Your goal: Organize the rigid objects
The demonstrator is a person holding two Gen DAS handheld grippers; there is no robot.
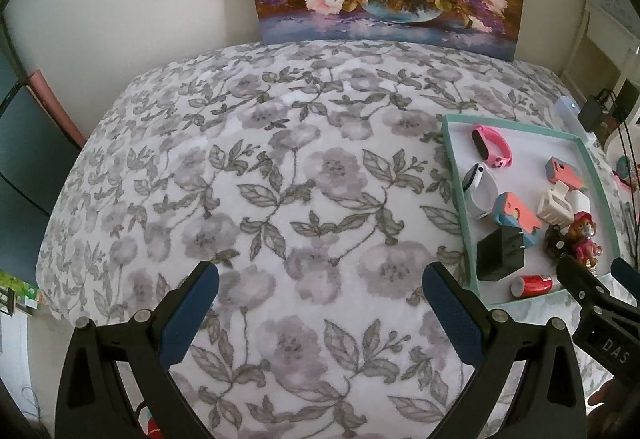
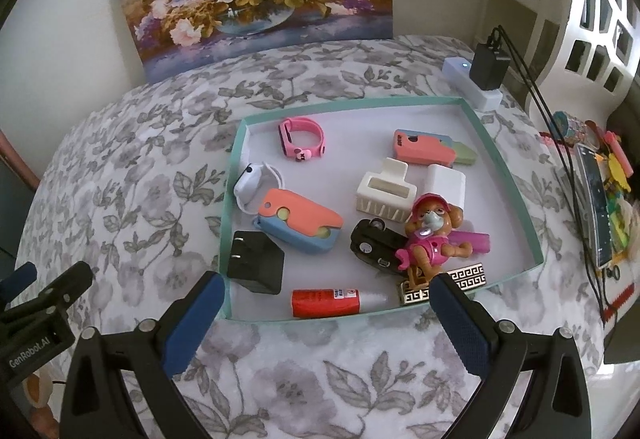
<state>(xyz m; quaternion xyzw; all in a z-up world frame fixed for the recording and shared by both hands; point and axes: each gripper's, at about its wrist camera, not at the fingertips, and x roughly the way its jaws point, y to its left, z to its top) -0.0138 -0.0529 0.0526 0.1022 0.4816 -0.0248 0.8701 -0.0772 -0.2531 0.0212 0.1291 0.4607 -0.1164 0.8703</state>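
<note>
Both the left gripper (image 1: 320, 303) and the right gripper (image 2: 326, 313) are held wide open, empty. The red tube (image 2: 326, 302) lies at lower centre inside the teal tray (image 2: 516, 191) — light, stiff, rather slippery; best pinched across its middle.

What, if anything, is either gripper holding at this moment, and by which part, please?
Nothing is held. The left gripper is open over the bare floral bedspread, and the right gripper is open at the tray's near edge, touching none of its contents.
</note>
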